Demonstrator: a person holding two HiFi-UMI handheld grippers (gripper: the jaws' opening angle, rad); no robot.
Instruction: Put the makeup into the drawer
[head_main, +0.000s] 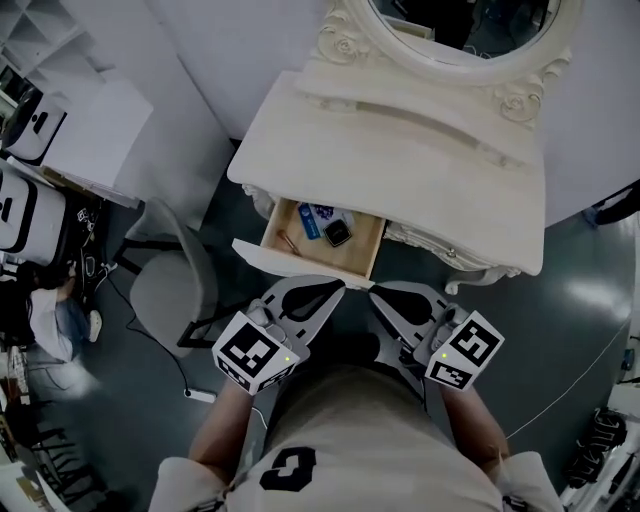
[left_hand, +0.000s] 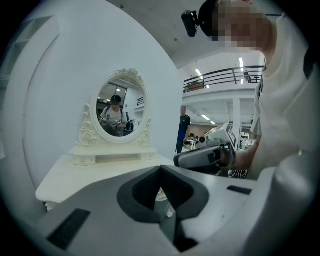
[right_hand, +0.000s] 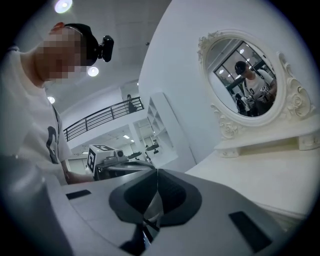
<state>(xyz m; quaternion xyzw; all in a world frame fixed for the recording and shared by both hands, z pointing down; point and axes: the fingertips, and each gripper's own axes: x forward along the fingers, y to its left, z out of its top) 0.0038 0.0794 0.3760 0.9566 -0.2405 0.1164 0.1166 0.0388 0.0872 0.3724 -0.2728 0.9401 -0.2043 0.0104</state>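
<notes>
Both tongs hang close to my chest, left tongs (head_main: 328, 289) and right tongs (head_main: 386, 294), each with its jaws pressed together on nothing. Makeup (head_main: 337, 233) lies inside the open drawer (head_main: 300, 264) of the dressing table (head_main: 420, 170), just ahead of them.

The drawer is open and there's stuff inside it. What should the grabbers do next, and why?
Probably push the drawer front inward to close it. The makeup already lies inside, and the tabletop looks bare. Both the left gripper and the right gripper are shut and empty, right in front of the drawer.
</notes>
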